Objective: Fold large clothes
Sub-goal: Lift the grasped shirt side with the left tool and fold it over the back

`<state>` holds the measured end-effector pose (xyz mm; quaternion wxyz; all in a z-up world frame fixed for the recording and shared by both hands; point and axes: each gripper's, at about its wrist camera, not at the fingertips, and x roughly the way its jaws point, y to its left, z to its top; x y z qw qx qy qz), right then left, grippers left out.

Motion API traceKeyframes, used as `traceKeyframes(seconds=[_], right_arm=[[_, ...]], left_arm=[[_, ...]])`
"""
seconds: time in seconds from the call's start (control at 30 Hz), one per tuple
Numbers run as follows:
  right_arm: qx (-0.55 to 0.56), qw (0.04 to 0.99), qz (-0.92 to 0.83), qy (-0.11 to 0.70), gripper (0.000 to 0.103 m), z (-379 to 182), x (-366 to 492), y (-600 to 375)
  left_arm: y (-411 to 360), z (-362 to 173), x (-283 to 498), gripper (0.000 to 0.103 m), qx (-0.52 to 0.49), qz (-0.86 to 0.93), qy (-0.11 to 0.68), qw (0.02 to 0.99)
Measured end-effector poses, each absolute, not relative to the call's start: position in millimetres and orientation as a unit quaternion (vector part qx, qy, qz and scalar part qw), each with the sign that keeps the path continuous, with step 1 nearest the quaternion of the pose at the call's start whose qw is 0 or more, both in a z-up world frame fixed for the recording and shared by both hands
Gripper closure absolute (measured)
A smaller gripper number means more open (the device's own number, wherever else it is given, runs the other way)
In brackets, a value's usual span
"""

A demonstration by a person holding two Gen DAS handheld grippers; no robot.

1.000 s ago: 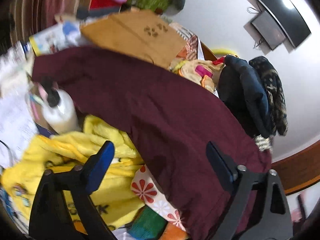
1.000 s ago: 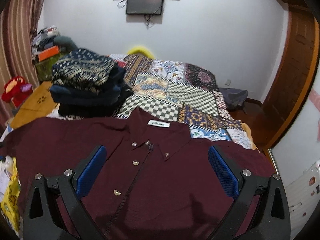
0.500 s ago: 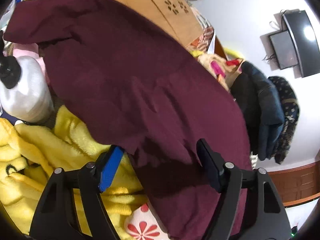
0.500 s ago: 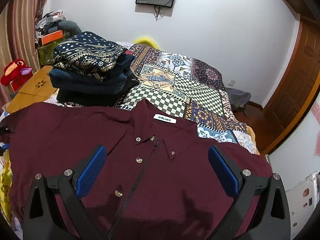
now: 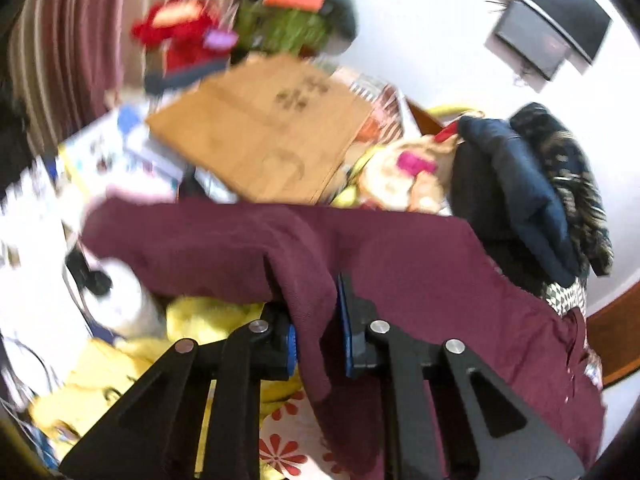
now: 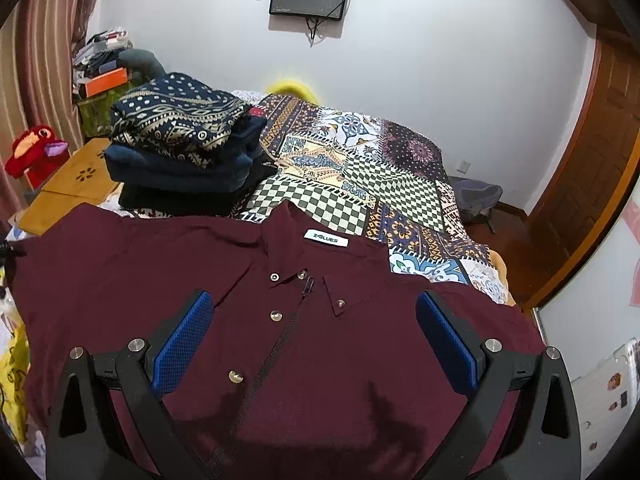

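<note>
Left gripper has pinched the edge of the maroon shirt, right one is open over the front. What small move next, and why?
Probably carry the left gripper, its jaws closing on a fold of the maroon shirt, inward across the button placket. The shirt lies spread face up, unfolded, and the open right gripper holds nothing.
</note>
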<state>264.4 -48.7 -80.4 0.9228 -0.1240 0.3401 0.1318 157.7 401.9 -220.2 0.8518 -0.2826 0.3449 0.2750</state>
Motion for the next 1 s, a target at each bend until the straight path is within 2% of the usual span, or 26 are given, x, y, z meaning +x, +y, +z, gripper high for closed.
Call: traceKeyframes(seconds=[0.3,0.53,0.7,0.93,1.0], right_arm=[[-0.102,0.930,0.135,0.326,0.002,-70.4,252.1,-67.3],[-0.085,0.934,0.139,0.319,0.002,-66.3,246.5,-79.8],[-0.073,0.936,0.140,0.314,0.002,-65.0,241.2,-89.4],[-0.066,0.940,0.132,0.308,0.002,-64.9,237.2,-101.3],[-0.064,0.941,0.129,0.306,0.002,-65.2,236.6,-104.5]], left_arm=[[334.4,-132.3,173.5,0.091,-0.221,0.190,0.280,0.915],[257.1,-104.9,193.9,0.091,-0.181,0.100,0.280,0.938],[207.6,-113.2,213.7,0.091,-0.149,0.051,0.316,0.936],[163.7,-161.6,231.2,0.090,-0.128,0.018,0.409,0.903],[162.4,-174.8,230.0,0.073,-0.147,0.005,0.433,0.889]])
